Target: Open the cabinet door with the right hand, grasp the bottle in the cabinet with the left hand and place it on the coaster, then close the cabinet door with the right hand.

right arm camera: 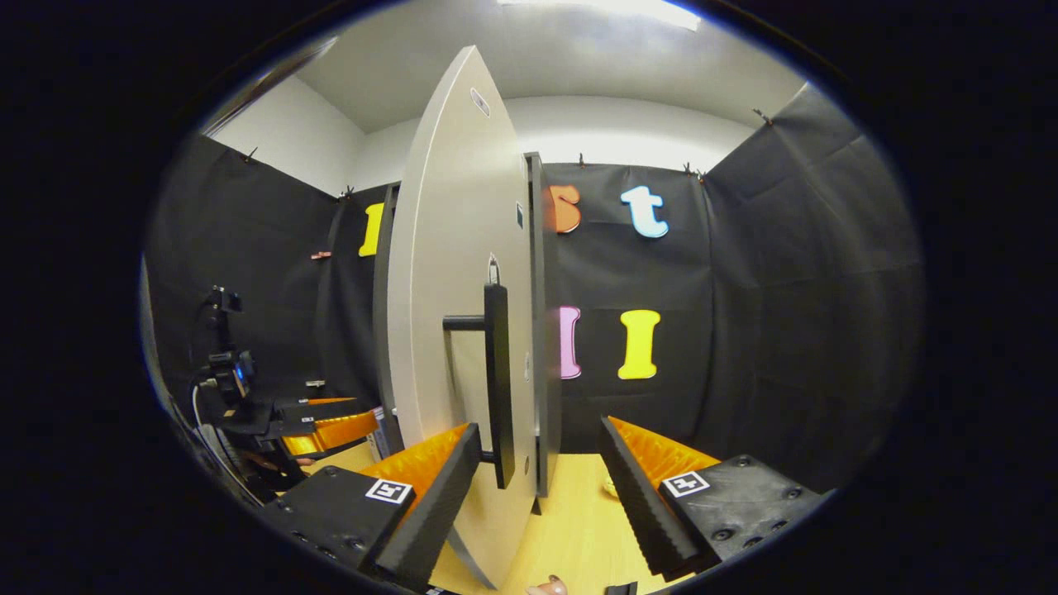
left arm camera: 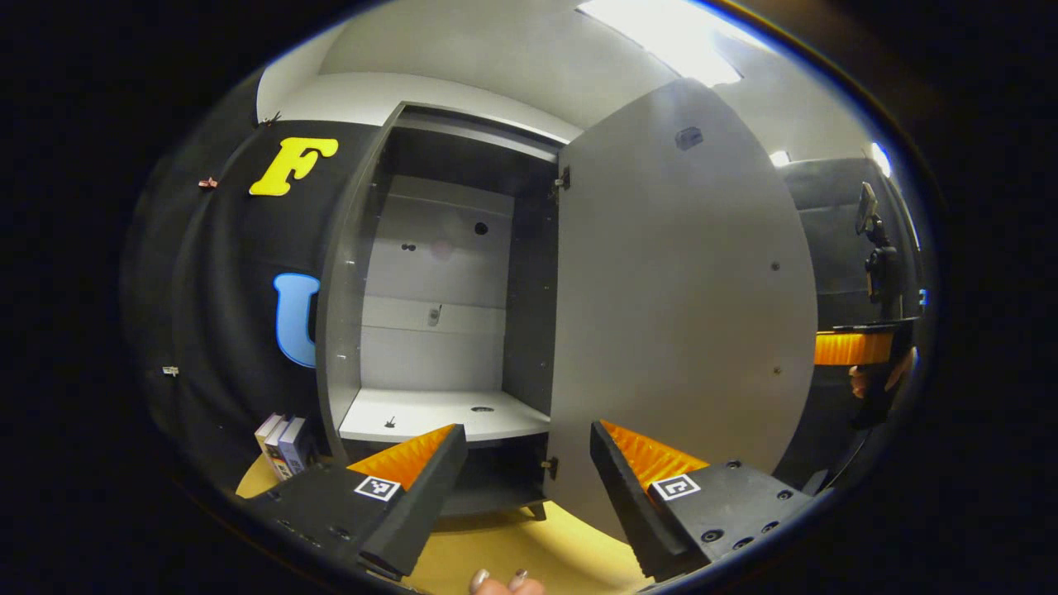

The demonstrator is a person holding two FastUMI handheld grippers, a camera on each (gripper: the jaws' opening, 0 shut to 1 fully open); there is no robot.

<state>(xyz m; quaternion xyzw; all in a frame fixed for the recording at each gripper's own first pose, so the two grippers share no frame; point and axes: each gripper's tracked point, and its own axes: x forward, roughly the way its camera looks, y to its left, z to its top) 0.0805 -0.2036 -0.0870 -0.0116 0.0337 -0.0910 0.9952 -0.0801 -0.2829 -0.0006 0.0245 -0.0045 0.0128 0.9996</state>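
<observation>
both tools, the left tool and the right tool, are wide open and hold nothing, the cabinet door stands open, no bottle sits on the shelf, and its stiff handle looks best to grab.

Left gripper view: low, near cabinet, facing straight into open interior; door swung out on right, inner face toward camera. Right gripper view: close beside same door, looking along outer face, handle just ahead. Both views share door, yellow table under cabinet, black cloth wall.
</observation>
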